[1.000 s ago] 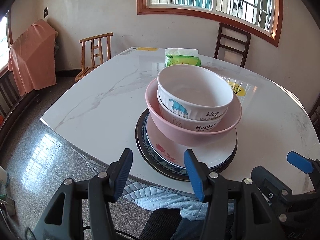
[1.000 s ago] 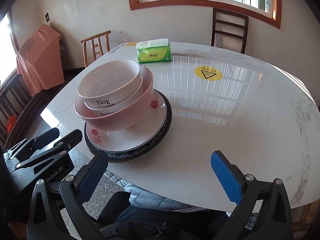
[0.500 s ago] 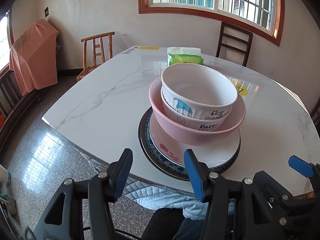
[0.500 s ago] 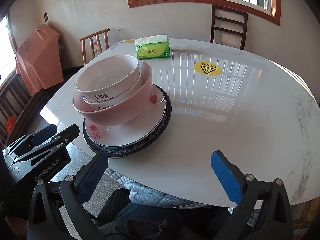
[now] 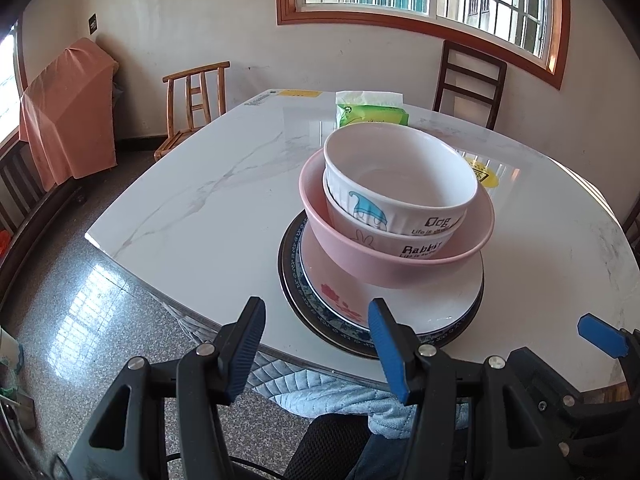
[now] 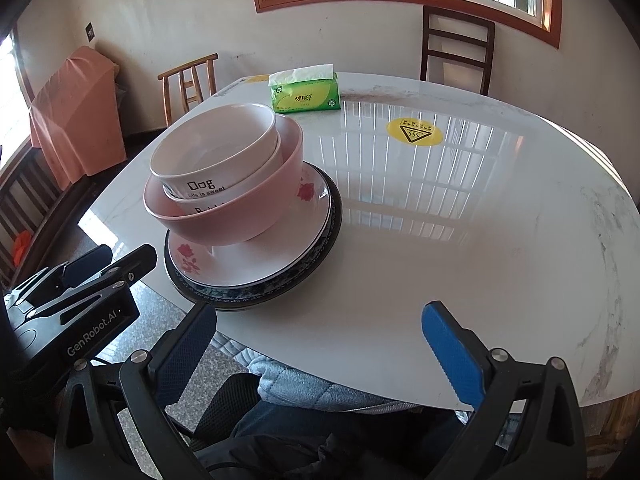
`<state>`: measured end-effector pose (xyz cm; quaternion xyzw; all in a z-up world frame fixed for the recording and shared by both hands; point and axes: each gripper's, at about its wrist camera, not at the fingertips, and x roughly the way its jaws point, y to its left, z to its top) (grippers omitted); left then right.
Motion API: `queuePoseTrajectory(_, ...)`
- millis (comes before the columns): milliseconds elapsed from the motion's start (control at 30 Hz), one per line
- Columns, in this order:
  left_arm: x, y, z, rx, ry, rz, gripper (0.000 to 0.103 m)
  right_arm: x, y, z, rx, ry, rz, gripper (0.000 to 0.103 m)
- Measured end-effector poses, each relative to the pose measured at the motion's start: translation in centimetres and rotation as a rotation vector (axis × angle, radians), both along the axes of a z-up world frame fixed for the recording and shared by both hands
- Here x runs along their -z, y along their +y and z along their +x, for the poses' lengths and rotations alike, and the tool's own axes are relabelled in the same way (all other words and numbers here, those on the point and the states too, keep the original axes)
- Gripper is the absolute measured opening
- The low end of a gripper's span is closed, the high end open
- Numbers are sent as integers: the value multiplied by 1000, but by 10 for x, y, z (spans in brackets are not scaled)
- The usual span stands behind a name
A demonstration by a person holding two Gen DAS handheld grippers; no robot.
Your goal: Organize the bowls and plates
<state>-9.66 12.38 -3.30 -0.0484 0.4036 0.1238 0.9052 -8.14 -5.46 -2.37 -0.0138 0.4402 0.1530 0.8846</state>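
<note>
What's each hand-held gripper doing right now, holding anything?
Left hand-held gripper: open, holding nothing, short of the stacked bowls and plates.
Right hand-held gripper: open wide, holding nothing.

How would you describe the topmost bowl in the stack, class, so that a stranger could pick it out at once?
Find the white marble table and the single stack of dishes near its front edge. The stack rises from two plates through a pink bowl to two nested white bowls. The one wanted is the Dog bowl, uppermost, printed "Dog", while the Rabbit bowl under it reads "Rabbit".
</note>
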Motion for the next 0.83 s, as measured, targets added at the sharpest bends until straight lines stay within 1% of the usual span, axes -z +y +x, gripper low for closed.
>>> queuePoseTrajectory(500,1,-1,0,7,8,-4,55,5,0,0,4,19,5,102)
queuePoseTrajectory(700,0,-3,-2,22,-4,7,55,6,1,-1,2,21,5,102)
queuePoseTrajectory(833,-1,-3,-1,25,-4,-4,55,6,1,-1,3,19,4,102)
